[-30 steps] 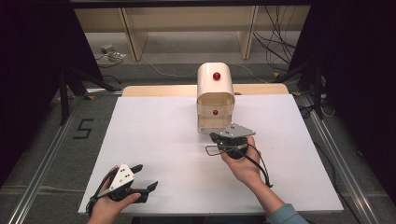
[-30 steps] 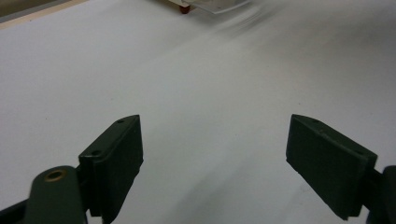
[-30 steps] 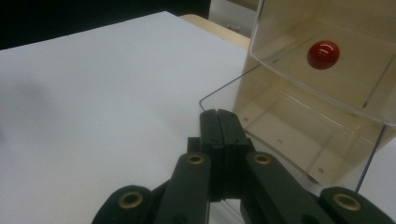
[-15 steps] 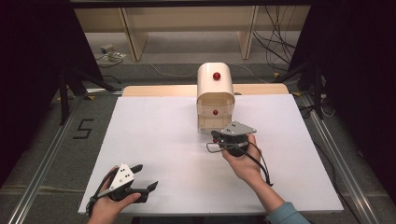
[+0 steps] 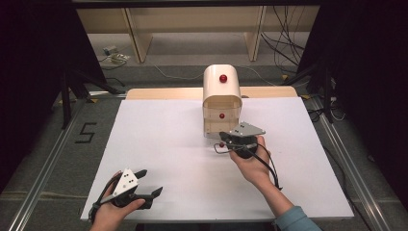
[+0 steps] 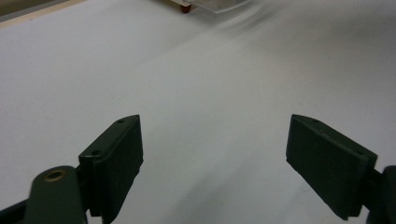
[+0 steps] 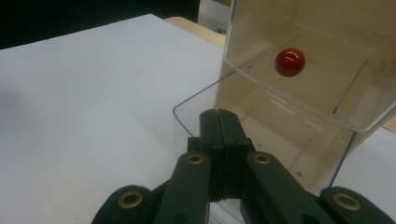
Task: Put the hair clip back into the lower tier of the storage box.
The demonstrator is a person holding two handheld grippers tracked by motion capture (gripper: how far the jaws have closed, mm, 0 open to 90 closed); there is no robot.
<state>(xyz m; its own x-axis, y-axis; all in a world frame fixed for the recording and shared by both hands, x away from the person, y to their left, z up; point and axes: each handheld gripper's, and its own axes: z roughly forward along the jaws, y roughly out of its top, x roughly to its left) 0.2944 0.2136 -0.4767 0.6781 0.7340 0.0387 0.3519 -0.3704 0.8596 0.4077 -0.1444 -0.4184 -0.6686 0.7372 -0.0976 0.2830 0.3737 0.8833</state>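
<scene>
The left gripper [image 5: 144,191] rests at the near left corner of the white surface [image 5: 159,144], well apart from the work. Its jaws stand released with nothing between them, which suits an idle, standby position.

The small drawer cabinet [image 5: 222,94] stands at the far middle of the surface, with red knobs on its front. The right gripper [image 5: 226,143] sits at the cabinet's base, where the clear bottom drawer [image 7: 275,121] projects toward the person. Its jaws are clenched together at this drawer's front, judged to be a grip on the bottom knob [image 5: 221,144] for pulling or pushing the drawer; the knob itself is hidden behind the jaws in the right gripper view.

View comparison:
- The high view gives the overall layout and both hands.
- The left gripper view confirms the empty gap between the released jaws.
- The right gripper view shows the transparent drawer walls and the middle knob [image 7: 289,62] above.
</scene>
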